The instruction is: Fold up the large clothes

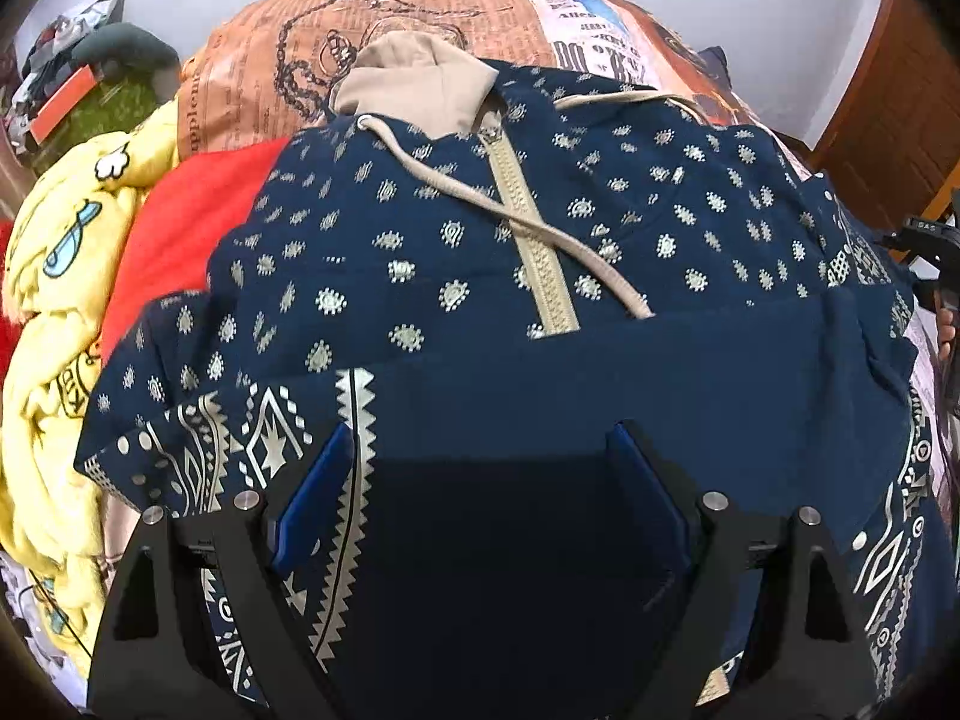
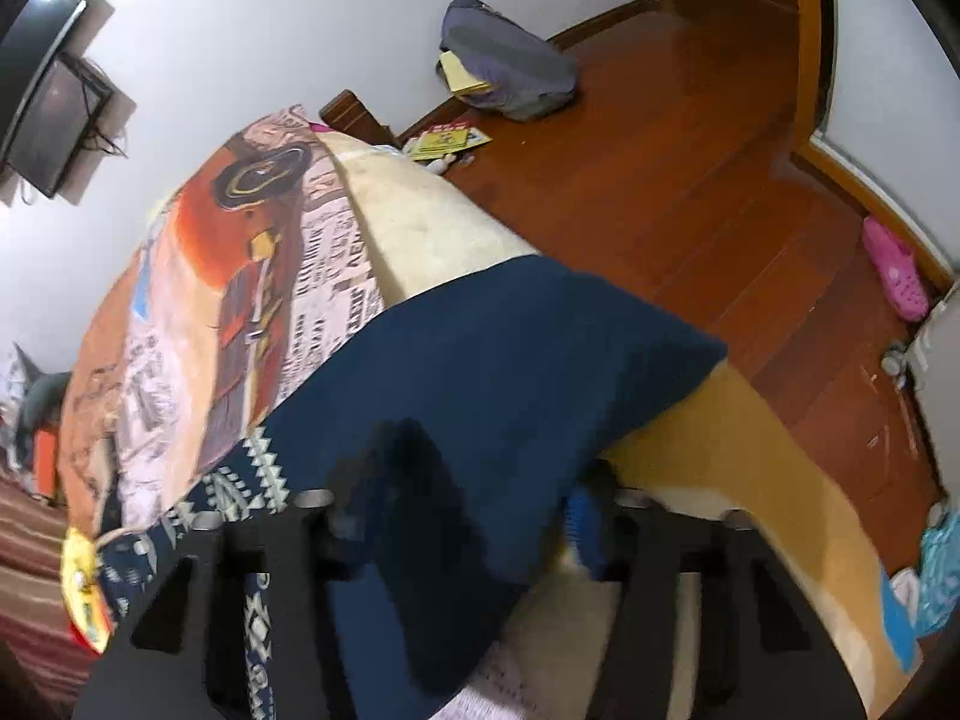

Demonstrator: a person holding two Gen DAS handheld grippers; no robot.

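A navy hoodie with beige print, a beige zipper and drawstrings lies spread on the bed, its plain lower part folded up over the front. My left gripper hovers just above that folded part, jaws wide apart and nothing between its blue pads. In the right wrist view a plain navy part of the hoodie hangs over the bed edge and drapes across my right gripper. Cloth lies between its jaws and hides the left fingertip. Its jaws stand partly apart, and the picture is blurred there.
A printed orange bedcover lies under the hoodie. A yellow blanket and a red cloth are bunched at the left. Beyond the mattress edge is wooden floor with a grey bag and a pink slipper.
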